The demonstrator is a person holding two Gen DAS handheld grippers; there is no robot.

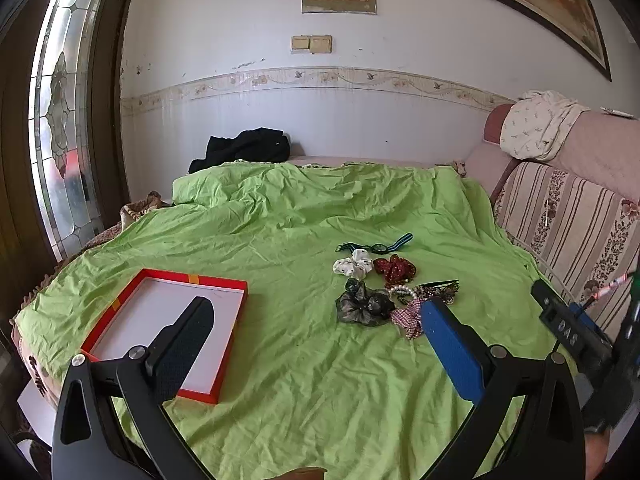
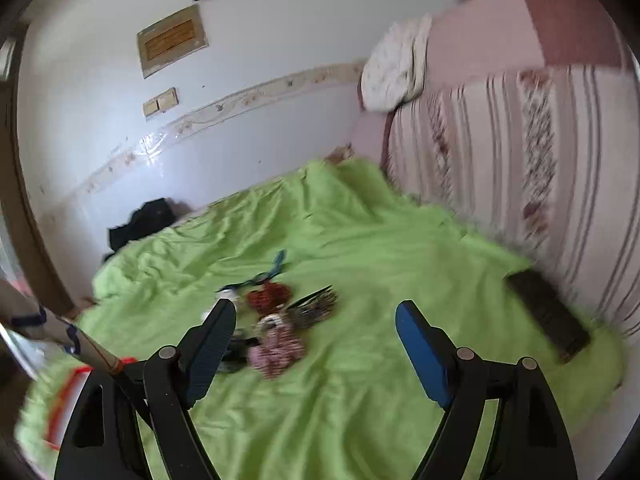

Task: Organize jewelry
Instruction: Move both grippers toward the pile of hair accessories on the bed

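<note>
A shallow red box with a white inside (image 1: pixel 152 304) lies on the green sheet (image 1: pixel 280 216) at the left. A cluster of accessories lies right of centre: a striped watch (image 1: pixel 376 245), a white scrunchie (image 1: pixel 354 266), a red scrunchie (image 1: pixel 395 269), a dark scrunchie (image 1: pixel 364 307), a pearl bracelet (image 1: pixel 401 290), a pink checked scrunchie (image 1: pixel 408 320) and a patterned headband (image 1: pixel 438 289). My left gripper (image 1: pixel 316 312) is open and empty, above the sheet between box and cluster. My right gripper (image 2: pixel 316 316) is open and empty, just right of the blurred cluster, where the pink scrunchie (image 2: pixel 276 350) shows.
A striped sofa back (image 1: pixel 568 216) runs along the right with a white cloth (image 1: pixel 536 124) on top. Black clothing (image 1: pixel 248 148) lies at the far edge by the wall. A dark remote (image 2: pixel 548 312) lies on the sheet at the right. A glazed door (image 1: pixel 64 120) stands at the left.
</note>
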